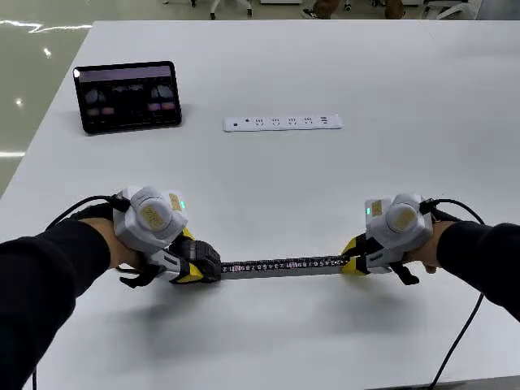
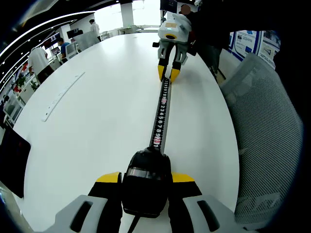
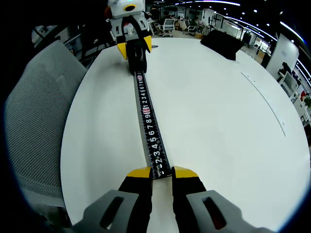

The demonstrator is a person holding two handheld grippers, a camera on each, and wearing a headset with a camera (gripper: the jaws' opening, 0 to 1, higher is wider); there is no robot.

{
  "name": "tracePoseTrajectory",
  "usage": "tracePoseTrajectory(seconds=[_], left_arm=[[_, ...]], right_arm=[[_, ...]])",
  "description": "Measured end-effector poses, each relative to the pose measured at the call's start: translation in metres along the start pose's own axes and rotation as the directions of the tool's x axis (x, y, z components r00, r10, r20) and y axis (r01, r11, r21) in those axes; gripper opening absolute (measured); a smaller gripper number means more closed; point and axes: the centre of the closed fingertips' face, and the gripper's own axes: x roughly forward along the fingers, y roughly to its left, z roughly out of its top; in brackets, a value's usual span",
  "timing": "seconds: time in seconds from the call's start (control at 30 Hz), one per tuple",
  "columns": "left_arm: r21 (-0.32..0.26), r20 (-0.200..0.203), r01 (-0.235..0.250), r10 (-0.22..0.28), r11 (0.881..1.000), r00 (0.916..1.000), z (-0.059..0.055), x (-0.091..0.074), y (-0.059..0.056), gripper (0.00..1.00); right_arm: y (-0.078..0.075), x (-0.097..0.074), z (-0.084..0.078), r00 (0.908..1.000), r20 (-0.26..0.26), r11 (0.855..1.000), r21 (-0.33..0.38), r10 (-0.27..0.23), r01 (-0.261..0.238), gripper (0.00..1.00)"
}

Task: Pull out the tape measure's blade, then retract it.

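Note:
The black tape measure case sits low over the white table, with my left gripper shut on it; the left gripper view has the case between my yellow-tipped jaws. Its dark blade with white numbers stretches rightward to my right gripper, which is shut on the blade's end. In the right gripper view the blade runs from my jaws to the case held by the other gripper. The left gripper view has the blade reaching the far gripper.
A dark tablet stands propped at the back left of the table. A white power strip lies near the table's middle back. A grey mesh chair stands off the table's near edge. Cables trail from both grippers.

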Motion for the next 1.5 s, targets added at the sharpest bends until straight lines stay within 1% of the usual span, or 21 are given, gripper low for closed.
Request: tracePoseTrajectory(seconds=[0.33, 0.8, 1.07, 1.5], left_arm=[[-0.002, 0.000, -0.001, 0.001, 1.000, 1.0000, 0.000, 0.000, 0.000, 0.33], [-0.003, -0.002, -0.005, 0.005, 1.000, 1.0000, -0.001, 0.001, 0.002, 0.33], [-0.003, -0.002, -0.007, 0.007, 1.000, 1.0000, 0.000, 0.001, 0.001, 0.33], [-0.008, 0.002, -0.008, 0.008, 1.000, 1.0000, 0.001, 0.000, 0.000, 0.33]], right_arm=[[-0.001, -0.004, -0.007, 0.9999, -0.010, 1.000, 0.009, 0.005, -0.005, 0.10], [-0.004, -0.009, -0.014, 0.9999, -0.017, 1.000, 0.020, -0.002, 0.002, 0.10], [-0.001, -0.011, -0.012, 0.9998, -0.018, 1.000, 0.023, -0.003, 0.003, 0.11], [-0.002, -0.010, -0.012, 0.9999, -0.013, 0.999, 0.040, 0.003, -0.003, 0.11]])
